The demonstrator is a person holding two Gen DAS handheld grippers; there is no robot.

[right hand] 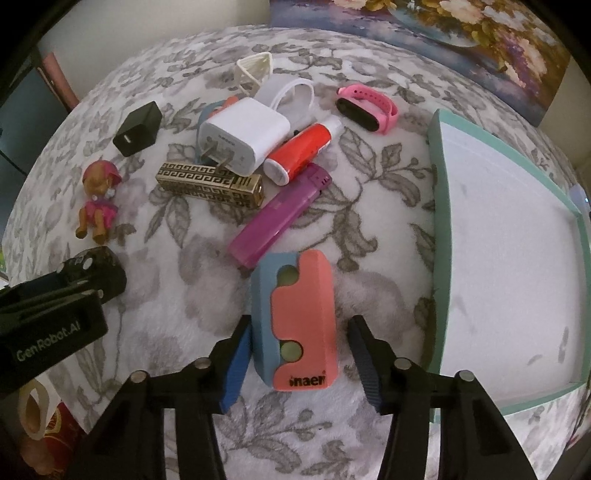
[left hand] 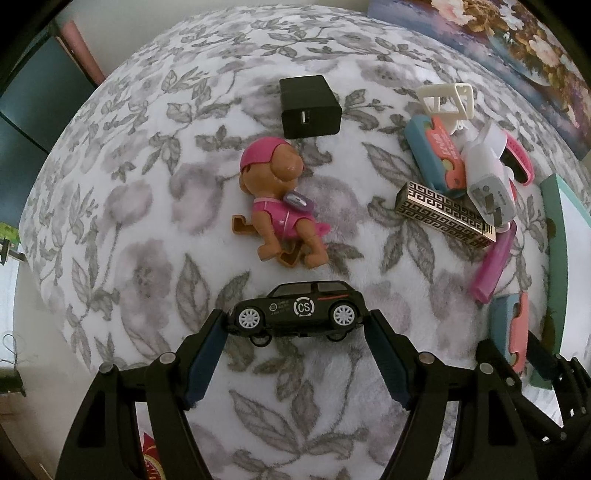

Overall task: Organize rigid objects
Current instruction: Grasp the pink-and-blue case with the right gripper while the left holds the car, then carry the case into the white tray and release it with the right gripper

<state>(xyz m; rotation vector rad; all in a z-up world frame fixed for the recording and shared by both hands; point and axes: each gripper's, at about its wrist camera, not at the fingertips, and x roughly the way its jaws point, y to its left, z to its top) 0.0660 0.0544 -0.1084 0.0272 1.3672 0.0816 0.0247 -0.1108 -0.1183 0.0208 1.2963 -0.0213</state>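
Observation:
In the left wrist view my left gripper [left hand: 297, 321] is open, its fingertips at both ends of a black toy car [left hand: 297, 312] lying on the floral blanket. Whether the fingertips touch it I cannot tell. In the right wrist view my right gripper [right hand: 297, 332] is open around a blue and coral case [right hand: 297, 317], left pad close to it, right pad apart. A teal-rimmed white tray [right hand: 441, 236] lies to the right. A pink dog figure [left hand: 280, 206] lies beyond the car.
On the blanket lie a black charger [left hand: 309, 107], a gold patterned box [right hand: 210, 182], a white plug [right hand: 243, 136], a purple lighter [right hand: 280, 214], a red tube [right hand: 303, 151], a pink wristband [right hand: 369, 107] and a white stand [right hand: 255, 72]. A flower painting [right hand: 443, 33] leans behind.

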